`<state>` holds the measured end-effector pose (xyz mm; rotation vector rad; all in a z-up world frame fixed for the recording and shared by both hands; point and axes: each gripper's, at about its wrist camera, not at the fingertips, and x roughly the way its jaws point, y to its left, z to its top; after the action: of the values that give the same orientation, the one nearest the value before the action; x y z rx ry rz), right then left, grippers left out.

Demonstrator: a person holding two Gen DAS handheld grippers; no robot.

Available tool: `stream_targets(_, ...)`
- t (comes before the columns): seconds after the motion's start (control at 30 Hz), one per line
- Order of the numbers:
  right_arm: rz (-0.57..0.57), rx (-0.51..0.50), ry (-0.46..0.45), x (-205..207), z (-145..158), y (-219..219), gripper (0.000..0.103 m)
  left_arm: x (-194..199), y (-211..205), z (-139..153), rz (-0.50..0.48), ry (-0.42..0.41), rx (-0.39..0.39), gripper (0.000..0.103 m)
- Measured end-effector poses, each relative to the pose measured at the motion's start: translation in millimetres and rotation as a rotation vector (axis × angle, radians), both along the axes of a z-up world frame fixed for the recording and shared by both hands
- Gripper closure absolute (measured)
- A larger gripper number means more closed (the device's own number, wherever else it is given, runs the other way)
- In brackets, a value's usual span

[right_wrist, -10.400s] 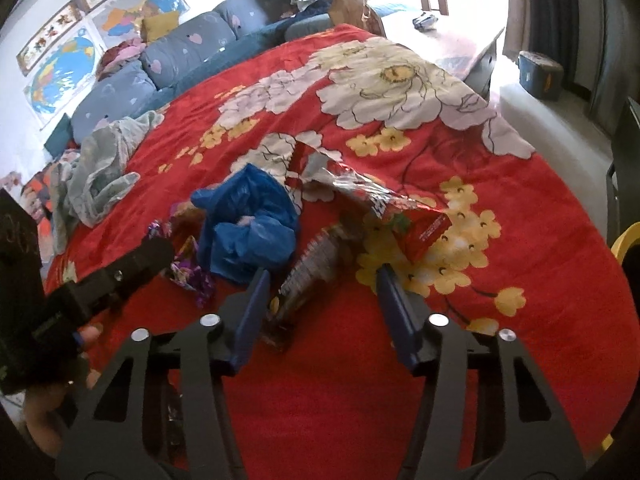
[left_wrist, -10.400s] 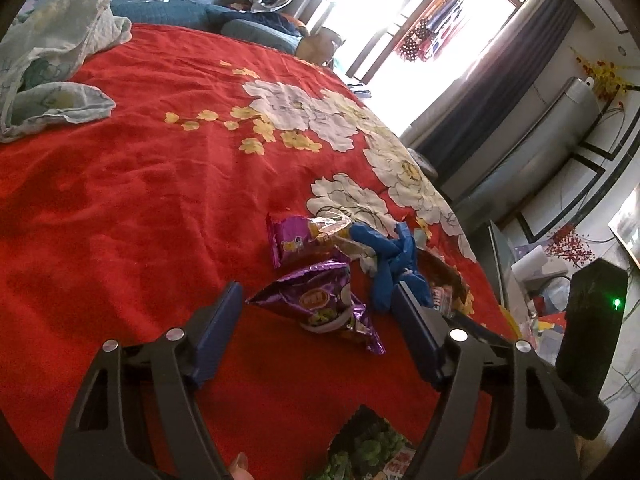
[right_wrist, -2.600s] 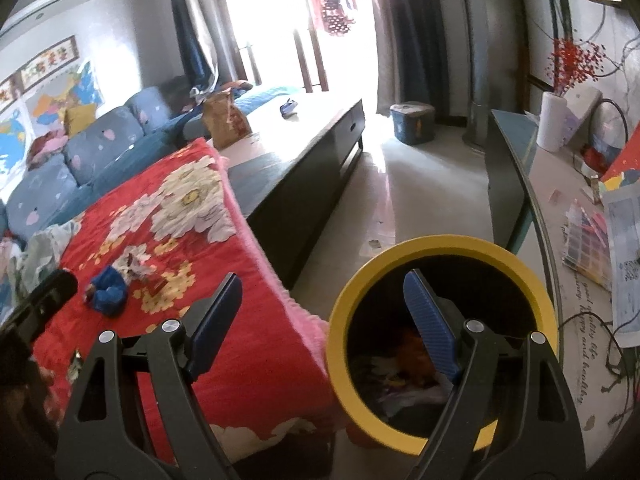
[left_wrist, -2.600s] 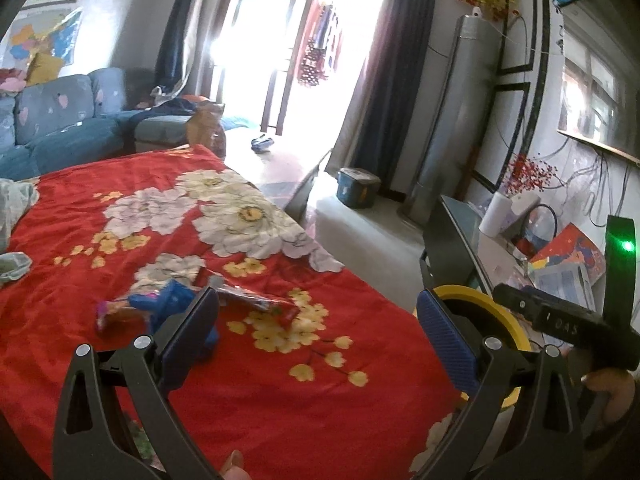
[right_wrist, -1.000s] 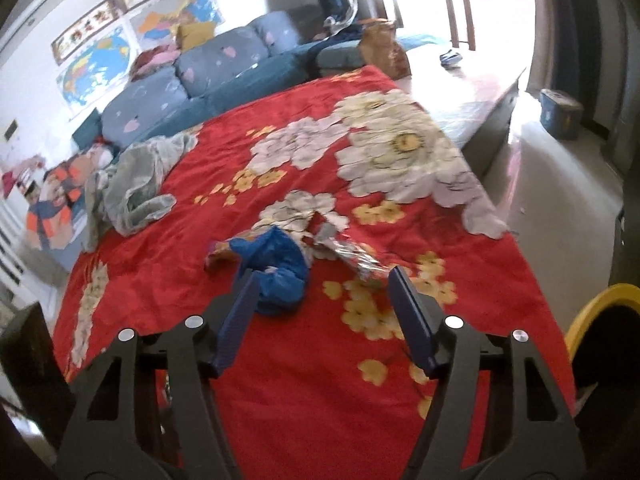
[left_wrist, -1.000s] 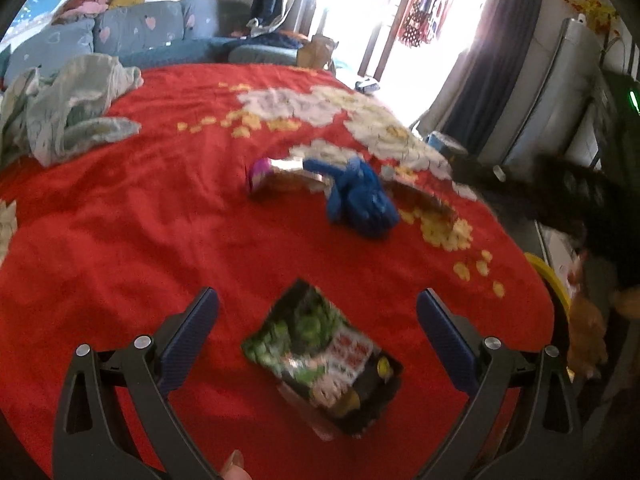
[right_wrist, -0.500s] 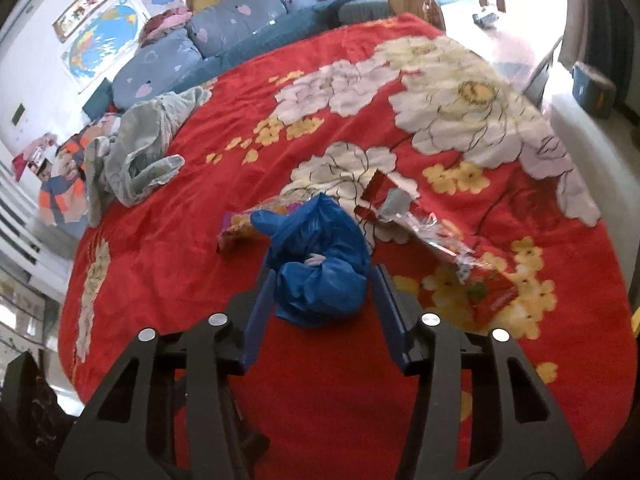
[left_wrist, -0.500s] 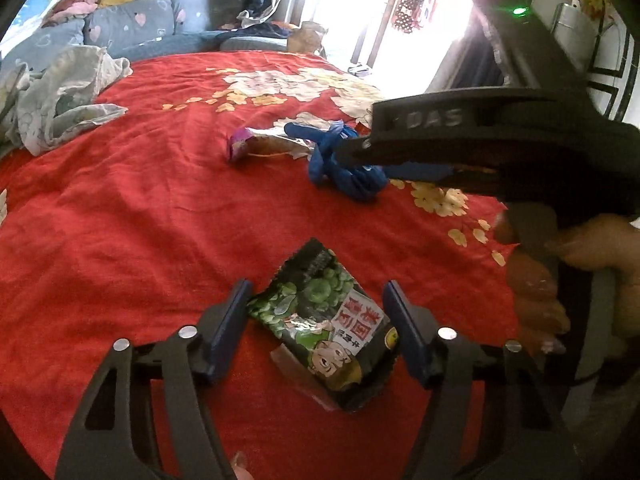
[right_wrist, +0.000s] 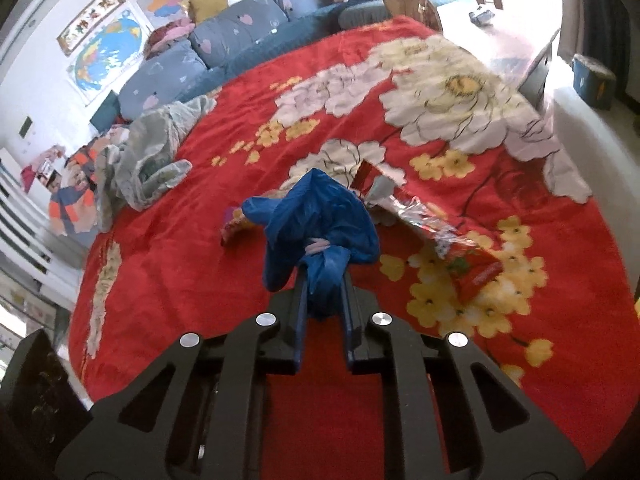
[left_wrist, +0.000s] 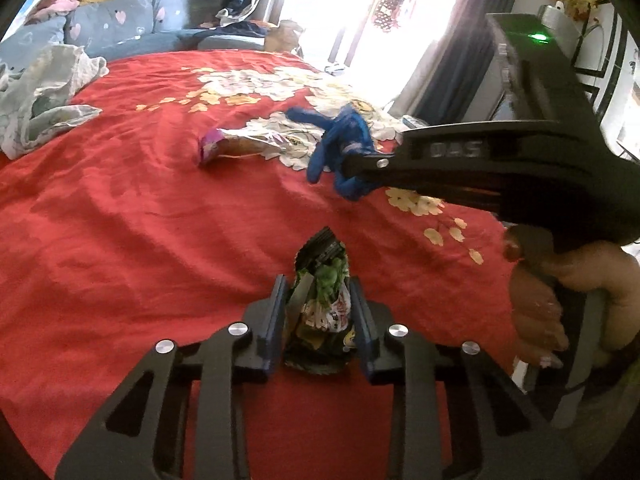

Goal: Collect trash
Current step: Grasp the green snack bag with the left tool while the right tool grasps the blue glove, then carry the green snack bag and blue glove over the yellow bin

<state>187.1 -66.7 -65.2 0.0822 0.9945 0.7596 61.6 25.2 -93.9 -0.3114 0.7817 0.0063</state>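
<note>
Two hand-held grippers close on litter scattered across a bed draped in a red blanket printed with large white and yellow flowers [left_wrist: 140,216]. The left gripper [left_wrist: 318,300] has a crumpled black-and-green snack packet [left_wrist: 324,308] squeezed upright between its blue-padded fingers [left_wrist: 276,312], its jaws closing on the foil, the packet's lower edge down at the blanket. The right gripper [right_wrist: 325,296], jaws closing as well, pinches the near end of a knotted blue plastic bag [right_wrist: 320,220]; the rest of the bag bunches up ahead of the fingertips, over the blanket near the middle of the bed. In the left wrist view the same right gripper reaches in from the right with the blue bag at its tip, a person's hand [left_wrist: 560,300] wrapped round its black handle. Just beyond the bag lie two more pieces: a purple-and-silver foil wrapper [left_wrist: 236,146] to its left and a long red-and-clear foil wrapper [right_wrist: 440,236] to its right, both flat on the blanket. A rumpled pale green cloth [right_wrist: 148,164] sits well apart toward the far left edge, near a blue-grey sofa with heart-print cushions [right_wrist: 216,44].
</note>
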Motion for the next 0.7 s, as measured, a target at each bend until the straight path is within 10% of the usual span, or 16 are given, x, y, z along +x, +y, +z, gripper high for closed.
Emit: stream_targets(0.7,-0.151,0.085,-0.116,-14.2,46.8,-97.2,0.094,18.8,-21.4,48.1,-0.105,-0.122,-0.013,0.079)
